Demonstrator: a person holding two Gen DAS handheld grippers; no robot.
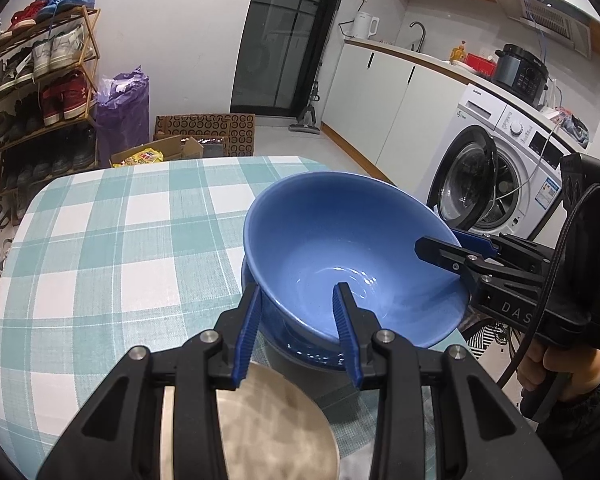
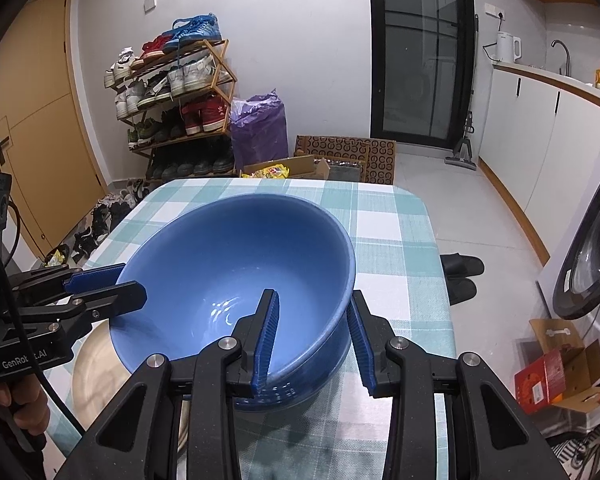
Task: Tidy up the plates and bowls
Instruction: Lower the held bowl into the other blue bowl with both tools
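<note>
Two hand-held grippers, left and right, each clamp the rim of one blue bowl, carried tilted just over a second blue bowl on the tabletop; nesting looks unfinished. The pale plate beside them waits. Only the right view shows the bowl's right side clearly.
</note>
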